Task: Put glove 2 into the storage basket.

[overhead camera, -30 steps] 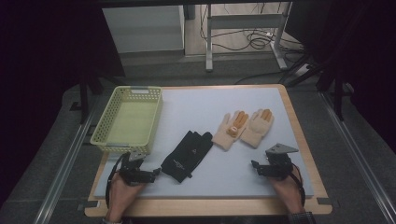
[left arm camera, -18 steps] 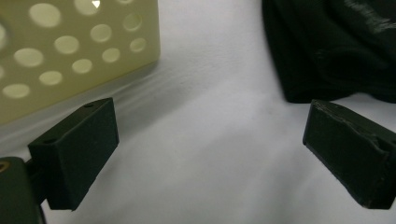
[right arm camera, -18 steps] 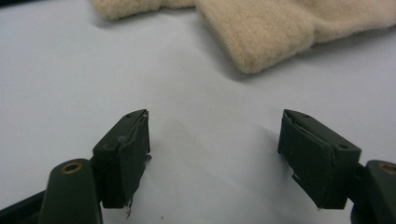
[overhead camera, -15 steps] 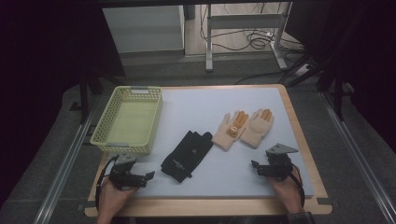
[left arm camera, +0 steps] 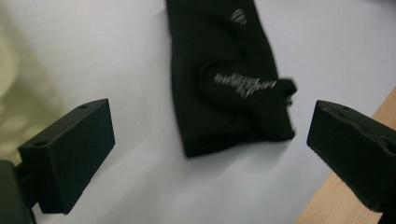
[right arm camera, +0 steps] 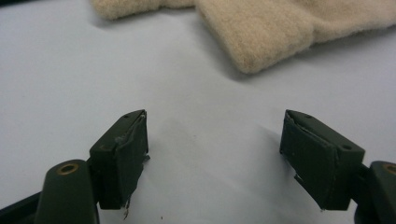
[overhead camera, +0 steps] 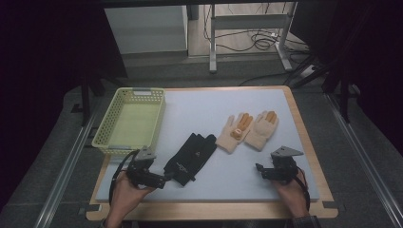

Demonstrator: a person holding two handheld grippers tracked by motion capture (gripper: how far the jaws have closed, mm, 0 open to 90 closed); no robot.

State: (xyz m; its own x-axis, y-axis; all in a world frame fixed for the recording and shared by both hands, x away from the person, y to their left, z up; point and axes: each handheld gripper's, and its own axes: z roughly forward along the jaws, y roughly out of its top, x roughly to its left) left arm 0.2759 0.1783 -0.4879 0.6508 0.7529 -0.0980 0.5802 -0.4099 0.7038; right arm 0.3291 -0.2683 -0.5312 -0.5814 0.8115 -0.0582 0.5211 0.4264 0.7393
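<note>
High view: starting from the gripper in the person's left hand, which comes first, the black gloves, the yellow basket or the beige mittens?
From the left gripper, whose jaws have just been opening with nothing between them:
1. Black fabric gloves, just ahead of it on the table.
2. Yellow plastic mesh basket, beyond, at the table's left edge.
3. Beige knitted mittens, across towards the right.

Black fabric glove (overhead camera: 190, 158) with small white print, lower centre; two cream knit gloves (overhead camera: 248, 130) with orange fingertips, centre right; pale yellow lattice plastic basket (overhead camera: 128, 122), left; light grey table mat (overhead camera: 214, 104).
</note>
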